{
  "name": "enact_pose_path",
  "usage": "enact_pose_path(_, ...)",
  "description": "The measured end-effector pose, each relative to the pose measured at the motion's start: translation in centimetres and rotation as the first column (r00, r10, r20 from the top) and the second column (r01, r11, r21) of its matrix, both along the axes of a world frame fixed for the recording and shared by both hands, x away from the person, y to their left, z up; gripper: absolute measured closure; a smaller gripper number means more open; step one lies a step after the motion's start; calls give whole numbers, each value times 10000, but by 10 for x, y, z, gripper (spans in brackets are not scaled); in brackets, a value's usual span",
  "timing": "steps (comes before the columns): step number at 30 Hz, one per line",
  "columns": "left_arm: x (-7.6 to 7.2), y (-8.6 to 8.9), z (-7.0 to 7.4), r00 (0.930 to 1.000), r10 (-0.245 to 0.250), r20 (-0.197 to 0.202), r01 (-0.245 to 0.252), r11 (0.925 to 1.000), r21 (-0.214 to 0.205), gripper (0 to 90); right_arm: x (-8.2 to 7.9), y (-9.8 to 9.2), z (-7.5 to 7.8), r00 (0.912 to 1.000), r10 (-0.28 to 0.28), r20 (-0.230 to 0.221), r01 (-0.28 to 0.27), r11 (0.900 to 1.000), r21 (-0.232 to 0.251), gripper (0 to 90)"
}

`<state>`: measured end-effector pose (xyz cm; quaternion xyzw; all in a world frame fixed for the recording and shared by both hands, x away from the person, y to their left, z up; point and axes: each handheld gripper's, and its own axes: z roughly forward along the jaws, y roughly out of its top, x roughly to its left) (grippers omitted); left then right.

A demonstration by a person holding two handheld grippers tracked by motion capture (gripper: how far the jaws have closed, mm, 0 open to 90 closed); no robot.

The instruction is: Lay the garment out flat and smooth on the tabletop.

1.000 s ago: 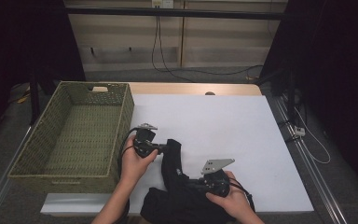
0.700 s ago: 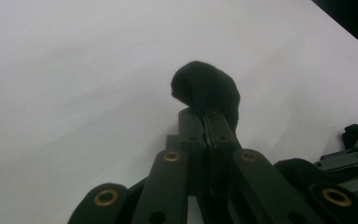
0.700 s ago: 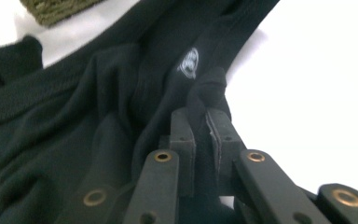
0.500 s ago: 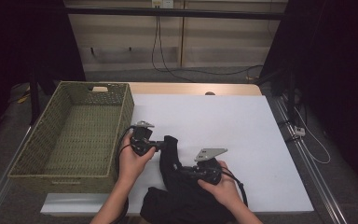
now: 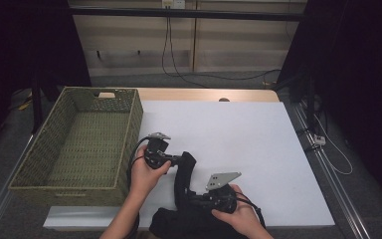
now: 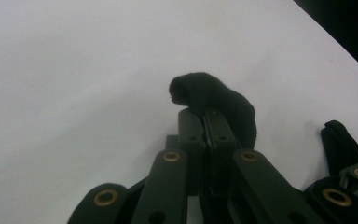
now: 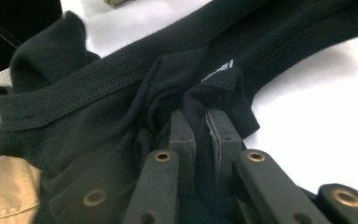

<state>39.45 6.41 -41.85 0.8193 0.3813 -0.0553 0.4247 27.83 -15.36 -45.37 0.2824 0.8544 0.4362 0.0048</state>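
Observation:
A black garment (image 5: 183,181) lies bunched at the front edge of the white tabletop (image 5: 238,134), with one end stretched up and away. My left gripper (image 5: 179,159) is shut on that far end; in the left gripper view the jaws (image 6: 204,114) pinch a rolled tip of black cloth (image 6: 214,93). My right gripper (image 5: 193,200), under its grey plate, is shut on a fold lower down. In the right gripper view its tips (image 7: 207,116) clamp the black fabric (image 7: 121,93) just below a small white label (image 7: 219,69).
A woven green basket (image 5: 129,124) stands open at the left of the table, close beside my left hand. The right gripper's body (image 6: 354,177) shows at the lower right of the left gripper view. A tan sleeve (image 7: 4,196) shows at the lower left of the right gripper view.
My right gripper, still holding the cloth, moved away from the front edge and leftward, then came back toward the front, ending slightly left. The left gripper kept still.

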Motion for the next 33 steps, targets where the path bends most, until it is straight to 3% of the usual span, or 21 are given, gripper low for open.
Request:
enact_pose_path(6, -2, -4, -1, 9985, -419, -352, 414, 9990, -146, 873, -12, -4, -1, 9992, 179, -354, -168, 9993, 323, 826)
enact_pose_path(16, -6, -5, 4, 9982, -558, -241, 553, 9982, -222, 873, -12, -11, -3, 9954, 427, -855, -365, 9967, 728, 825)
enact_pose_path(20, -3, -1, 6, 9996, -266, -57, 263, 9989, -395, 873, -5, -21, 5, 9973, -536, -510, 552, 9980, 305, 826)
enact_pose_path(23, 0, 3, 9, 9999, -123, 12, 124, 9985, -539, 873, 7, -40, 13, 9836, -1766, -368, 1782, 9829, 467, 828)
enact_pose_path(26, 5, 5, 16, 9997, -14, 224, 27, 9982, -596, 873, 23, -63, 26, 9594, -2819, 50, 2811, 9578, 597, 828)
enact_pose_path(29, 11, 6, 23, 9990, 92, 445, -62, 9978, -666, 872, 42, -84, 41, 9354, -3522, 314, 3487, 9336, 823, 828)
enact_pose_path(30, 13, 7, 26, 9987, 92, 494, -59, 9978, -667, 872, 46, -88, 45, 9318, -3608, 400, 3566, 9304, 848, 828)
enact_pose_path(33, 21, 8, 34, 9972, 330, 666, -282, 9970, -720, 872, 64, -100, 61, 9103, -4091, 628, 4024, 9103, 969, 829)
